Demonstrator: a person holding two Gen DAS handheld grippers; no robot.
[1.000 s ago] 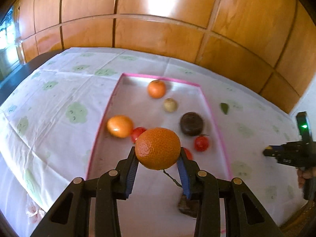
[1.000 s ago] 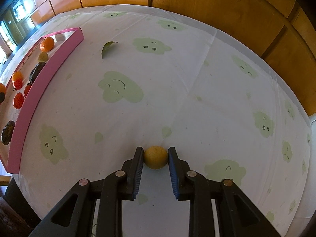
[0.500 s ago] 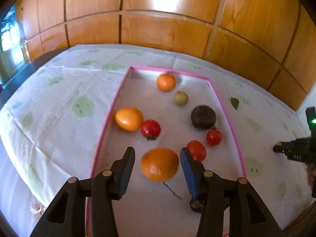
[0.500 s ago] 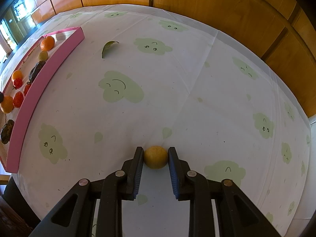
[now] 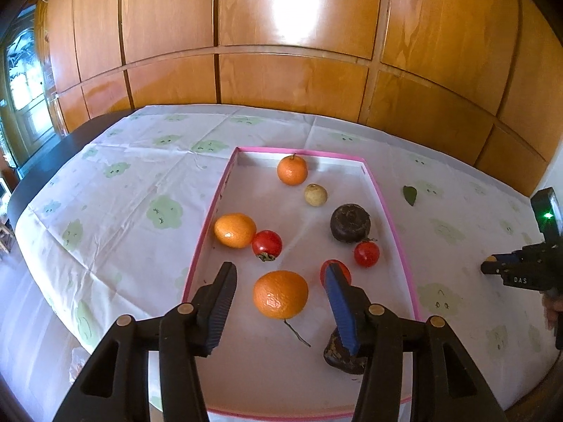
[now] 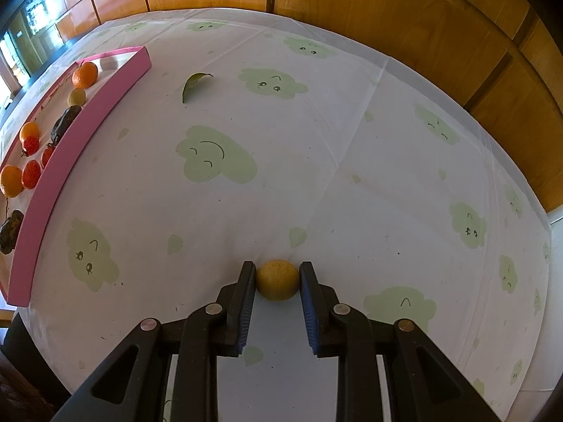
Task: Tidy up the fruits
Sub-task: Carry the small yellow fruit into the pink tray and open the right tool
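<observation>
Left hand-held gripper has just been opening: jaws apart, the big orange sits between them on the tray floor, neither pad touching it. Right hand-held gripper is clamped on a small yellow fruit, low over the table, well apart from the pink tray.

Handling, judged from looks:
- Yellow fruit: small, round, firm rind, light. Pads sit on its widest part, which is the right place; a grip further out would likely let it squirt free. Round, so it will roll when set down.
- Big orange: dimpled skin, decent friction, heavier than the rest. It also looks free to roll.
- Red fruits: glossy, thin skin, probably soft. Go gentle, grip across the middle, not on the stem.
- Dark fruits: rough, wrinkled, probably soft or brittle.

Count in the tray, left wrist view:
- 3 orange fruits: big orange, 1 at the left wall, 1 at the far end
- 3 red fruits, 1 of them half hidden behind the right finger
- 2 dark fruits, 1 partly hidden under the finger
- 1 small pale fruit

Outside the tray: 1 yellow fruit, in the grip, plus 1 green leaf on the cloth.
</observation>
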